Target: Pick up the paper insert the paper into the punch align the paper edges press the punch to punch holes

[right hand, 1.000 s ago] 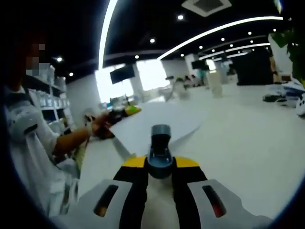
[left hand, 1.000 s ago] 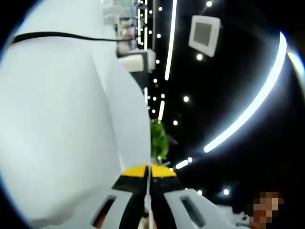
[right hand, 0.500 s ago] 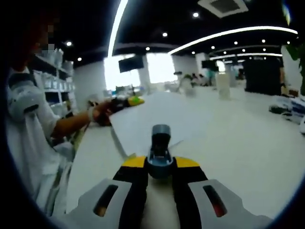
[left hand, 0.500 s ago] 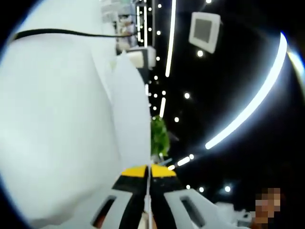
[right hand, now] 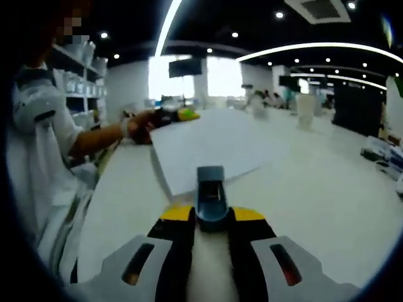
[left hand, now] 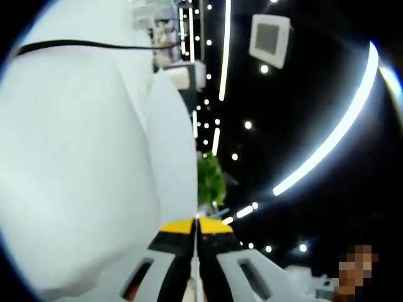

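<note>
In the right gripper view, my right gripper (right hand: 211, 217) is shut on a small blue-grey hole punch (right hand: 211, 196) that stands up between its jaws. A white sheet of paper (right hand: 208, 145) spreads out beyond the punch, its near edge reaching the punch's mouth. At the sheet's far left corner, a hand (right hand: 140, 124) holds my left gripper (right hand: 179, 115). In the left gripper view, the left gripper (left hand: 196, 221) is shut on the paper (left hand: 175, 151), which rises edge-on from the jaws against a dark ceiling.
A white table (right hand: 315, 189) lies under the paper and stretches right. A person in a white shirt (right hand: 38, 151) stands at the left, with shelves behind. A green plant (left hand: 210, 179) and ceiling light strips (left hand: 334, 138) show past the left jaws.
The right gripper view has tipped downward, and the paper now sits lower and nearer the punch. The left gripper view has barely changed.
</note>
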### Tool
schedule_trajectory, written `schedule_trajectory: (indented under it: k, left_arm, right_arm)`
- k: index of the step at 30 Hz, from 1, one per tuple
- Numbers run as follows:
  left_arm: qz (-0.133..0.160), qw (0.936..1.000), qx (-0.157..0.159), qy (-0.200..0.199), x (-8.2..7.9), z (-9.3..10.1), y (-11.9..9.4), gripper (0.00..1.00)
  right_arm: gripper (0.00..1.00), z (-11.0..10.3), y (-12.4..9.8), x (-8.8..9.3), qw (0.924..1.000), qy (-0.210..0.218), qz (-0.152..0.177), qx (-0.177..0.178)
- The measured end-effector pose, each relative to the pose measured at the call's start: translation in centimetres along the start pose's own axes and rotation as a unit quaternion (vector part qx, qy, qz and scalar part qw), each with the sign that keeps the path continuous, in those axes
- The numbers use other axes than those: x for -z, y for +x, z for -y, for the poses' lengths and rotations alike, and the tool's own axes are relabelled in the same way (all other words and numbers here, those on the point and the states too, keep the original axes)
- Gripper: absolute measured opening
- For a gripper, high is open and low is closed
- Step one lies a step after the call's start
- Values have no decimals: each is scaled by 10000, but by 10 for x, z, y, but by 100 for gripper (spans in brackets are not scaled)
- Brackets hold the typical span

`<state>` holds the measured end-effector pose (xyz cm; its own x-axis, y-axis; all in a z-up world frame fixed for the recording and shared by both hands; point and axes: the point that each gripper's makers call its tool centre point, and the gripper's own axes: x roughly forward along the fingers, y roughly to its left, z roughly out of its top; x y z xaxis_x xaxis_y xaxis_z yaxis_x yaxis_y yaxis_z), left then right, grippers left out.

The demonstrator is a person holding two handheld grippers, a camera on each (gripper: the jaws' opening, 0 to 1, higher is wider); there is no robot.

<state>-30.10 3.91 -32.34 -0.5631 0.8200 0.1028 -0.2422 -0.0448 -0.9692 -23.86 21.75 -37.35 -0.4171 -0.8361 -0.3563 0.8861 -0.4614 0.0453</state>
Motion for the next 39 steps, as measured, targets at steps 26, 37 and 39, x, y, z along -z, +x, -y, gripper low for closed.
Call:
schedule_trajectory:
  k: [26, 37, 39]
  left_arm:
    - [-434, 9857, -780, 1427, 12, -12, 2, 4]
    - [-1057, 9791, -947, 1454, 31, -20, -1, 4]
    - [-1129, 9768, -964, 1541, 32, -21, -2, 4]
  right_arm:
    - [21, -3, -8, 1, 9995, -275, 151, -103]
    - [21, -8, -8, 2, 9990, -366, 185, -197]
    - [21, -8, -9, 2, 9988, -396, 196, -193]
